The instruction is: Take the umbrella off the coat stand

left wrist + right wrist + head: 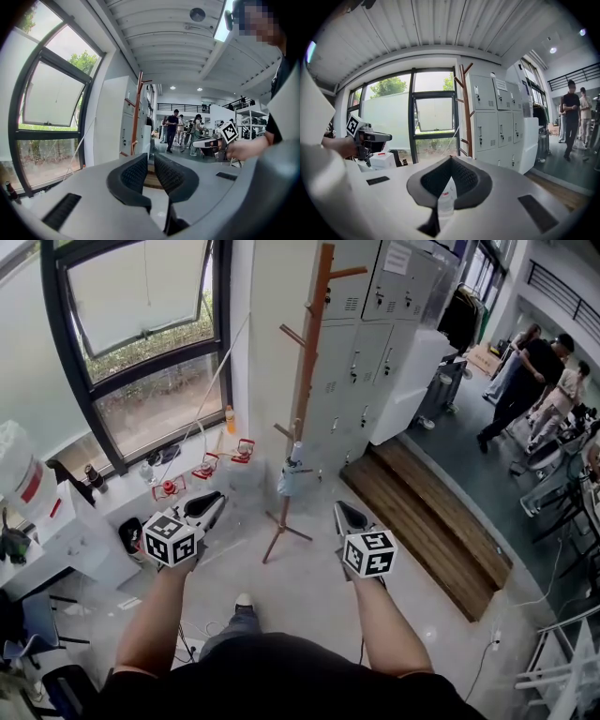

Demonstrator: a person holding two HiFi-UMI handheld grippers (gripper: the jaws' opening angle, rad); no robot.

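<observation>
A wooden coat stand [305, 381] rises from the floor in front of me, by the grey lockers. A pale folded umbrella [292, 474] hangs from one of its low pegs. My left gripper [214, 502] is held out to the left of the stand's feet, well short of the umbrella; its jaws stand a narrow gap apart and hold nothing. My right gripper [345, 514] is to the right of the stand, its tips touching and empty. The left gripper view looks past its jaws [149, 159] to the stand [137, 117]. In the right gripper view, beyond the gripper [450, 158], the stand [466, 112] is ahead.
Grey lockers [375, 334] stand behind the coat stand, with a wooden platform [431, 521] at their foot. A window sill [178, 486] at the left carries red-capped items and an orange bottle [230, 418]. A white desk [66, 521] is at far left. People [525, 381] stand at far right.
</observation>
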